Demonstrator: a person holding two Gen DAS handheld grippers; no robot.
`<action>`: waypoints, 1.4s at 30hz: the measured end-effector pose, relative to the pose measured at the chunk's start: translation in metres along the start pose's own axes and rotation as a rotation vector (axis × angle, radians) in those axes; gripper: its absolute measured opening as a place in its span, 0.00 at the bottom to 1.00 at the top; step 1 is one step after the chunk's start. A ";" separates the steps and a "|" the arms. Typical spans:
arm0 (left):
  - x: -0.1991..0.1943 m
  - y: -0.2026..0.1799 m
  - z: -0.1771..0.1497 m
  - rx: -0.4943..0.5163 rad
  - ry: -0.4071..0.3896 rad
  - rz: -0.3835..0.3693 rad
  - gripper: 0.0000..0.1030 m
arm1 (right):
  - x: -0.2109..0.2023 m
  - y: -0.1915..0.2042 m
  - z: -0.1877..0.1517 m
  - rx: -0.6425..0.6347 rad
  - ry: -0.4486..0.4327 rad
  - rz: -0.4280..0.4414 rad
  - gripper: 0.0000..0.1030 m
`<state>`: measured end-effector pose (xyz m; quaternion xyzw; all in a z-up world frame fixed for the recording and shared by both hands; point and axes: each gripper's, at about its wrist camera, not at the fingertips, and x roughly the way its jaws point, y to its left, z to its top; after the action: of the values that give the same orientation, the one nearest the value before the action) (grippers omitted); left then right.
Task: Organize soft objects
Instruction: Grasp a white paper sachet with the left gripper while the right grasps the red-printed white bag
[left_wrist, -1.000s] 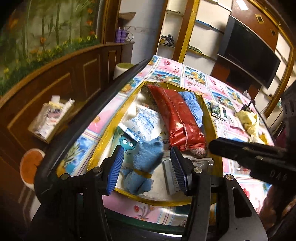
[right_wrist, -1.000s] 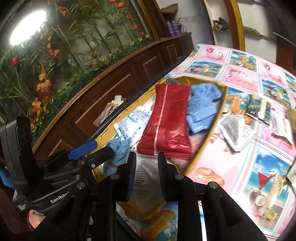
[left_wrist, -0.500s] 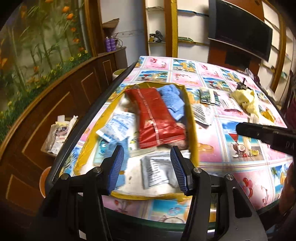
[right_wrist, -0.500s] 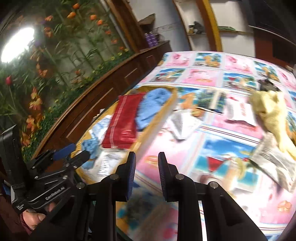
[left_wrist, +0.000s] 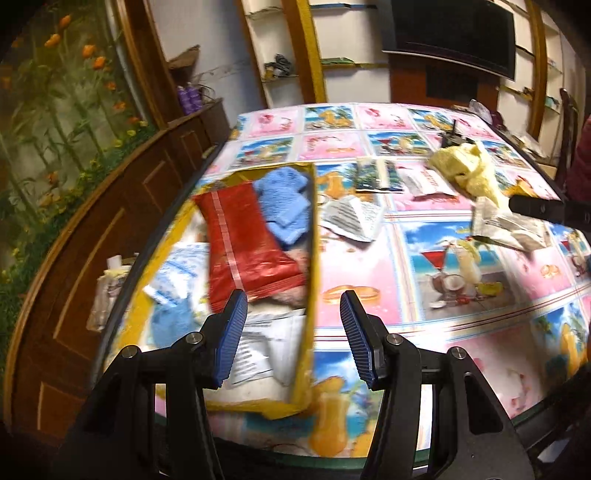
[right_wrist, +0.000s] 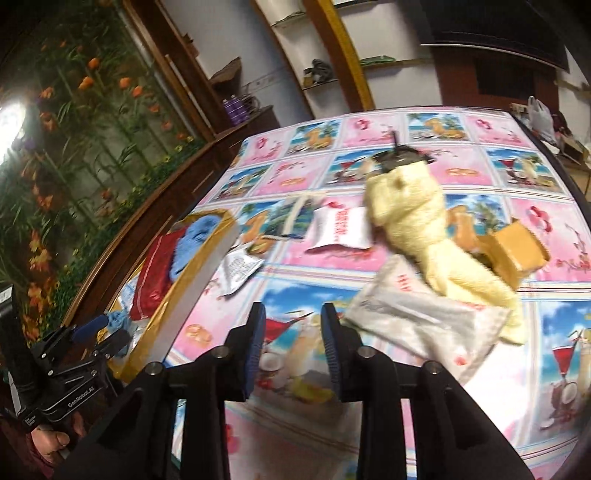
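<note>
Your left tongs hang released over the near wall of the yellow box, their ribbed blue pads well apart with nothing between them. Inside that shallow cardboard box you have a glossy red foil pack, long and flat with a crimped end, lying beside a folded blue terry cloth with a fuzzy nap. A second blue fuzzy cloth sits lower left in the box, next to a white and blue printed sachet and flat paper packets.

Your right tongs are opening and grasp nothing; only the glossy counter, covered in pink and blue picture squares, shows between the ribbed pads. Just right of them lies a crinkled silvery-white plastic pouch, flat and rectangular, touching the right pad's edge as far as the blur lets you judge. Beyond it sprawls a pale yellow plush towel, bunched and lumpy, with a dark clip-like thing at its far end; motion blur hides what that is. A small open brown carton rests against the towel's right side. A white sachet with red print lies left of the towel, and a torn grey printed wrapper sits just outside the box.
</note>
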<state>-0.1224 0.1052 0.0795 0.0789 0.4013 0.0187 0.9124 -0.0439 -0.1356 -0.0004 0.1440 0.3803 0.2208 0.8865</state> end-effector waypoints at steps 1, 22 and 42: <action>0.003 -0.002 0.003 -0.004 0.012 -0.029 0.51 | -0.002 -0.006 0.002 0.007 -0.014 -0.013 0.42; 0.167 -0.058 0.112 0.012 0.189 -0.086 0.51 | -0.009 -0.109 0.033 0.181 -0.117 -0.101 0.48; 0.099 -0.078 0.071 0.140 0.189 -0.482 0.56 | 0.004 -0.103 0.028 0.170 -0.045 -0.045 0.52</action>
<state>-0.0051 0.0286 0.0423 0.0418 0.4923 -0.2193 0.8413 0.0079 -0.2248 -0.0274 0.2151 0.3805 0.1645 0.8842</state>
